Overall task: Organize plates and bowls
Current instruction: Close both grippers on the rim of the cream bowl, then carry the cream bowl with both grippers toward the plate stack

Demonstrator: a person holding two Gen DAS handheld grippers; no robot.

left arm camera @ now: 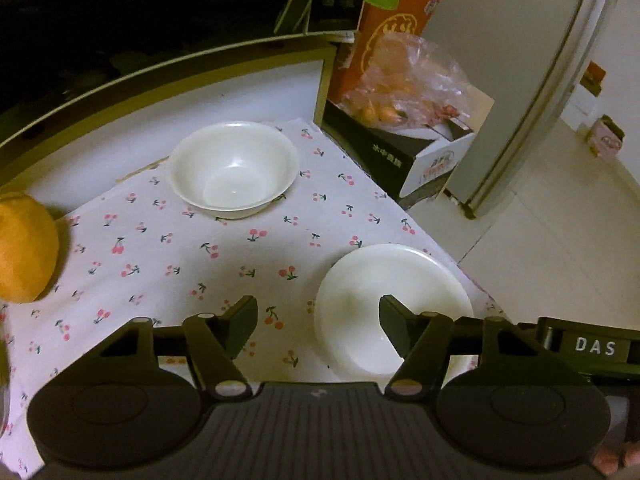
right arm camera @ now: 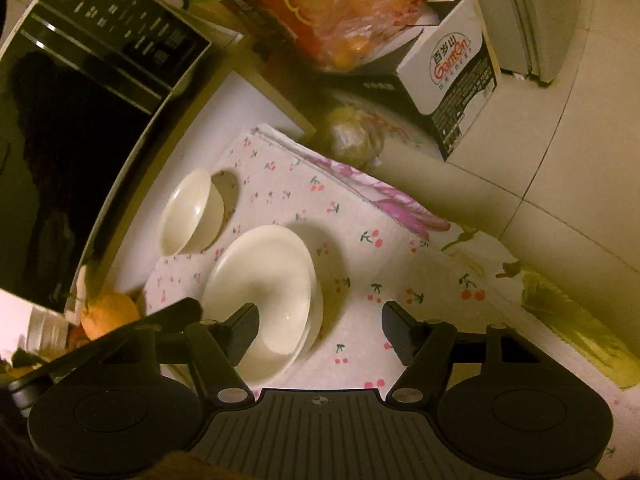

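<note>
Black hand-held gripper jaws fill the near edge of both wrist views, and both pairs stand apart with nothing pressed between the pads. Under the left hand-held gripper [left arm camera: 318, 322], one finger [left arm camera: 394, 330] hangs over the bowl of the shallow white round plate [left arm camera: 394, 292], while the other is over bare cloth; whether it touches the plate I cannot tell. Ahead of the right hand-held gripper [right arm camera: 320, 330], the same plate [right arm camera: 264, 288] lies partly behind the left finger [right arm camera: 244, 332]. Covering the counter is a white tablecloth printed with small red cherries [left arm camera: 168, 252], whose right edge runs close past the plate, with pale tiled floor [left arm camera: 560, 216] beyond it. One deep white round bowl [left arm camera: 234, 170] stands upright farther back and to the left, well apart from the plate, near a white back panel [left arm camera: 200, 96]. Open cloth lies between the two dishes and across the near left. One orange round fruit [left arm camera: 24, 248] sits at the far left edge. Past the far corner are a black-and-white cardboard box [left arm camera: 400, 160], a clear plastic bag of orange fruit [left arm camera: 404, 80], and a black glass-fronted microwave [right arm camera: 92, 92]. A pale refrigerator [left arm camera: 532, 92] stands at the right. Count: one plate, one bowl.
</note>
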